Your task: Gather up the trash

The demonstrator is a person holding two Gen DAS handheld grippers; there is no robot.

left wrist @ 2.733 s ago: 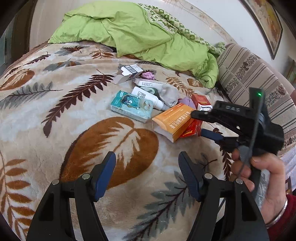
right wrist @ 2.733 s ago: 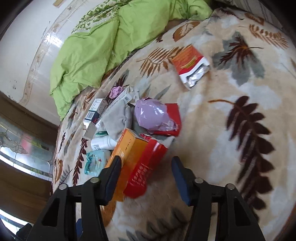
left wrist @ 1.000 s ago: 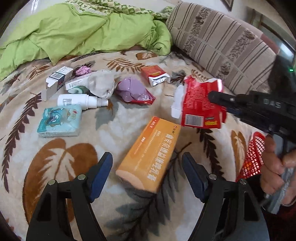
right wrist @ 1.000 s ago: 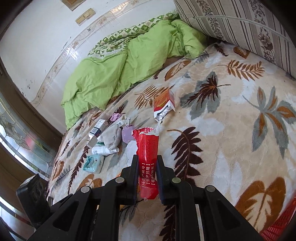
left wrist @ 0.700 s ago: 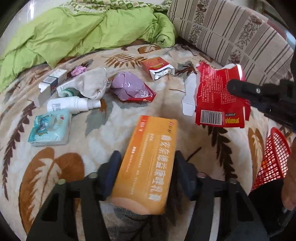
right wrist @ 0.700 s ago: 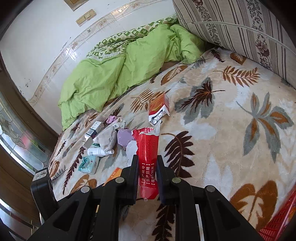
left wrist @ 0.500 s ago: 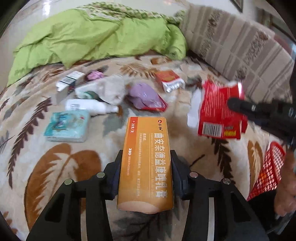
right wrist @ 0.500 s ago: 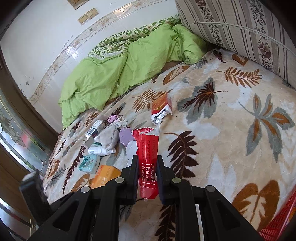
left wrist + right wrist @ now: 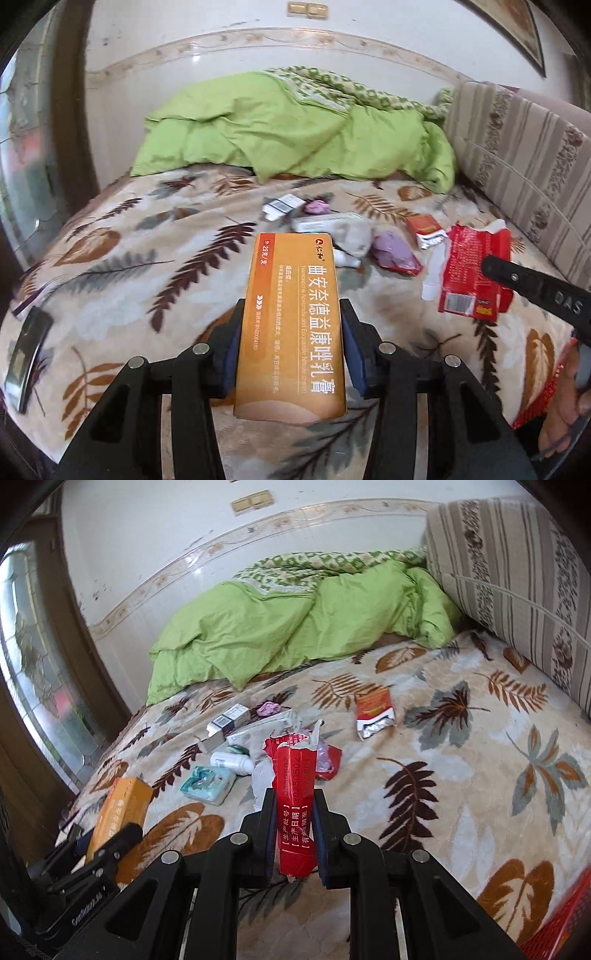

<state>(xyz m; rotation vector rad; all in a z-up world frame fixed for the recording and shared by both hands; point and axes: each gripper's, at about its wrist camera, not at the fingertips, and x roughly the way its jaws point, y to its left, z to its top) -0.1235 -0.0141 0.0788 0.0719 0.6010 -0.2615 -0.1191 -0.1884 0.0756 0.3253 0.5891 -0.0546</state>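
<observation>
With the left gripper (image 9: 291, 345) clamped on the orange box (image 9: 291, 321) and the right gripper (image 9: 294, 834) pinching the torn red wrapper (image 9: 295, 808) above the bed, both should travel level to the red basket (image 9: 554, 926).

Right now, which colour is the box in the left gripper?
Orange box; clearest in left wrist view.

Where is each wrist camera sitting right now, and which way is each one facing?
Left wrist: on the left gripper, looking along its fingers across the bed toward the green duvet; shows its fingers clamping the orange box, plus the right gripper's tip on the red torn packet.
Right wrist: on the right gripper, facing the same way; shows its fingers pinching the packet edge-on and the left gripper low left.
Shared: leaf-print blanket, duvet, striped cushion, litter pile.
</observation>
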